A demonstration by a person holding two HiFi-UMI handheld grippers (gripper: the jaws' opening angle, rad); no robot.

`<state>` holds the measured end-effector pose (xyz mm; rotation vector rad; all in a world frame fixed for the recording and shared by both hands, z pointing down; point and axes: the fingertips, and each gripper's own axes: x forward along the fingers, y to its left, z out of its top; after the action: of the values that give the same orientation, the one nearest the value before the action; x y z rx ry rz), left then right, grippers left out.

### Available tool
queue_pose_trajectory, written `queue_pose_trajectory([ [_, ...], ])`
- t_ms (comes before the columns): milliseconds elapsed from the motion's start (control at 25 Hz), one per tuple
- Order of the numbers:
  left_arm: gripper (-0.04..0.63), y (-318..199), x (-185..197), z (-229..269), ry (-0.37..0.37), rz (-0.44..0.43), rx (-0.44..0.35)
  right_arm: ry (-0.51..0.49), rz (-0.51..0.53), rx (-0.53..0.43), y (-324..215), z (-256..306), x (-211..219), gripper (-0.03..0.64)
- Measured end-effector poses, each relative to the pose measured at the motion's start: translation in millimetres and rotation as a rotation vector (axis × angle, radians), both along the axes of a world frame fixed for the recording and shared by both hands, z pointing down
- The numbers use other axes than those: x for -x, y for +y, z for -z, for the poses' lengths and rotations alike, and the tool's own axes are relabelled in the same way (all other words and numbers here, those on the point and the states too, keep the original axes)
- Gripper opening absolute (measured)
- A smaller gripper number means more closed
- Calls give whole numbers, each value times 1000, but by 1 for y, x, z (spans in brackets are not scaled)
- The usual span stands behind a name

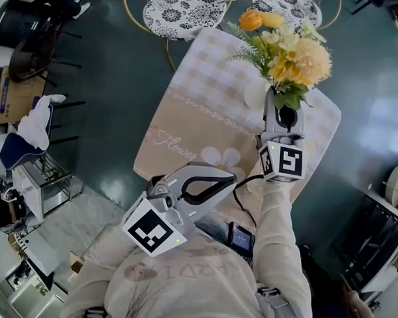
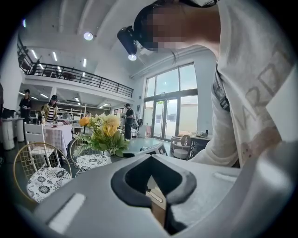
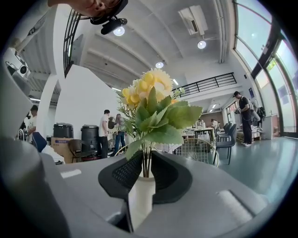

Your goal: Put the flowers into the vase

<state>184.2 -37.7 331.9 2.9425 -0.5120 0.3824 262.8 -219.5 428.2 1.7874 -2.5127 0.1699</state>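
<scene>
Right claw (image 3: 148, 160) spread astride flowers (image 3: 151, 107), which stand in white vase (image 3: 139, 200) on desk (image 1: 207, 103); left claw (image 2: 153, 186) pressed together.

cloth-covered table (image 1: 201, 109) with white vase (image 3: 141, 200)

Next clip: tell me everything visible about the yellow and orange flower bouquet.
The yellow and orange flower bouquet looks artificial: pale yellow pompom blooms, an orange bud, fern-like sprigs, broad green leaves. It stands upright; its thin bunched stems drop into the neck of a smooth white vase, passing between the parted jaws of the right gripper.
</scene>
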Motion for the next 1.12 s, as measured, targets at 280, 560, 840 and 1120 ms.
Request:
queue_pose_trajectory([
  [280, 2, 1, 1, -2, 2, 0, 1, 1, -37, 16, 7, -2, -1, 114],
  [560, 0, 2, 1, -2, 4, 0, 2, 17, -87, 29, 18, -3, -4, 115],
  [840, 1, 3, 4, 1, 11, -6, -7, -3, -135, 69, 30, -3, -6, 123],
  [1120, 0, 8, 12, 4, 21, -10, -11, -68, -207, 119, 38, -5, -18, 126],
])
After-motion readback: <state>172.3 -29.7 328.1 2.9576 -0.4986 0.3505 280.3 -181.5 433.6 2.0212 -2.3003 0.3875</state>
